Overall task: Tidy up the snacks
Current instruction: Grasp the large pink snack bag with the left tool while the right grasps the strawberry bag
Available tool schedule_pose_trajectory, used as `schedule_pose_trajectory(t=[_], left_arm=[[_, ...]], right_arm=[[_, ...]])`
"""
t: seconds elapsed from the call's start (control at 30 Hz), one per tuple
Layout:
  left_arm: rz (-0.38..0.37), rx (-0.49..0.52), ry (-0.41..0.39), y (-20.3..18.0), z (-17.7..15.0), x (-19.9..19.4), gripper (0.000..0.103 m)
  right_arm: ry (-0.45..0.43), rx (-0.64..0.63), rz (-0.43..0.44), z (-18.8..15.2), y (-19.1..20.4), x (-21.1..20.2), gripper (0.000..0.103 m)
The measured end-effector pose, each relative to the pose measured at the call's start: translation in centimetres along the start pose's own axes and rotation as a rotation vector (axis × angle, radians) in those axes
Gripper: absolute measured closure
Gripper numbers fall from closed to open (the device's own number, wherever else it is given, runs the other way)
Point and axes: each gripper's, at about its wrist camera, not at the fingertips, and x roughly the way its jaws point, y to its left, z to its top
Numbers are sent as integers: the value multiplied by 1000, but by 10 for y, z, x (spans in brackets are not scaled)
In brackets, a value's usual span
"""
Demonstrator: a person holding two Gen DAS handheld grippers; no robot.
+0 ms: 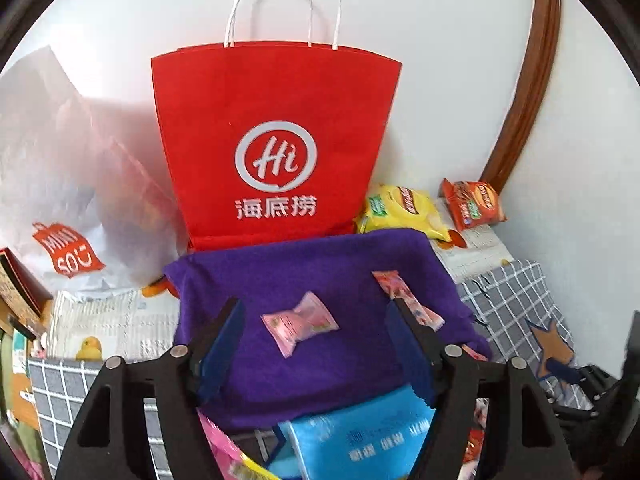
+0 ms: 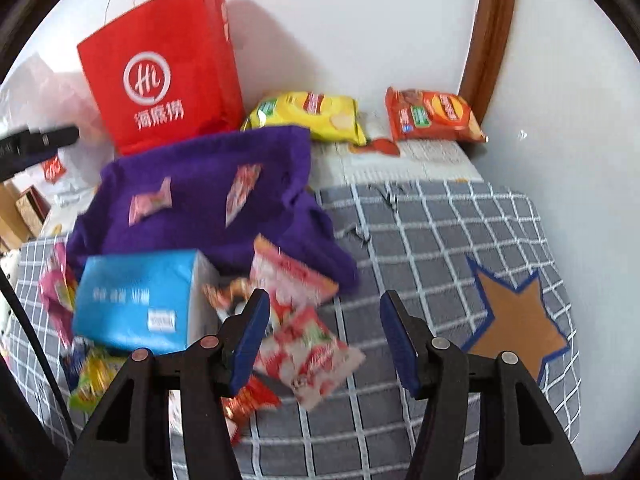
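Both of my tools hang over the snacks with nothing in them: my left hand-held gripper (image 1: 316, 320) has its blue-padded jaws spread wide above the soft purple fleece cloth (image 1: 320, 272), and my right hand-held gripper (image 2: 325, 312) stands just as empty, jaws apart, over the grey-and-white checked fabric (image 2: 420, 240) that covers the surface. Nearest my right jaws lies a heap of crinkly red-and-white foil snack packets (image 2: 304, 344), its edge behind my left pad. Beside them sits a glossy blue rectangular box (image 2: 136, 300), with small pink and yellow wrappers (image 2: 86, 380) at its far side. On the cloth rest a twisted pink candy wrapper (image 1: 299, 323) and a long pink stick-shaped packet (image 1: 404, 296), partly hidden by my left gripper's right pad. A tan star patch (image 2: 516, 328) is sewn on the checks. Further back lie a puffy yellow crisp bag (image 2: 308, 114) and an orange one (image 2: 434, 114). A stiff red paper carrier bag (image 1: 276, 140) with white twisted handles stands against the white wall.
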Motion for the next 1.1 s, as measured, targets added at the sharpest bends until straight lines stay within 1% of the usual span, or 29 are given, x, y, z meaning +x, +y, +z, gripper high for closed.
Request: schedule_pose_trajectory(t=[0.03, 0.1, 0.2, 0.27, 0.37, 0.4, 0.43, 0.53, 0.7, 0.8, 0.83, 0.9, 1.0, 1.1], left_arm=[[3, 7, 7, -1, -4, -2, 32], [27, 18, 17, -2, -12, -6, 31], [58, 20, 26, 1, -25, -14, 31], [67, 14, 35, 6, -35, -18, 31], [89, -3, 57, 16, -52, -24, 31], [96, -9, 63, 19, -58, -26, 31], [102, -12, 69, 23, -63, -28, 31], [131, -28, 74, 31, -76, -35, 31], [158, -70, 80, 46, -97, -44, 31], [161, -117, 87, 62, -110, -48, 31], [165, -135, 90, 69, -115, -49, 31], [173, -169, 92, 81, -124, -52, 31], [169, -213, 109, 100, -139, -52, 32], [156, -229, 132, 109, -150, -46, 31]], right_arm=[[3, -2, 18, -5, 0, 3, 43], [15, -11, 42, -13, 1, 9, 40], [44, -50, 67, -26, 7, 21, 40], [47, -96, 83, -36, 11, 27, 40], [6, -153, 66, -47, 14, 28, 38], [-6, -178, 66, -51, 15, 28, 33], [-14, -197, 66, -53, 14, 29, 31], [-13, -221, 68, -57, 11, 38, 30], [-1, -213, 76, -55, 2, 59, 30], [22, -221, 91, -54, 0, 69, 38], [11, -216, 93, -54, -1, 68, 43], [0, -205, 99, -54, -3, 62, 46], [-21, -169, 98, -57, -10, 48, 48], [-32, -115, 116, -62, -15, 35, 49]])
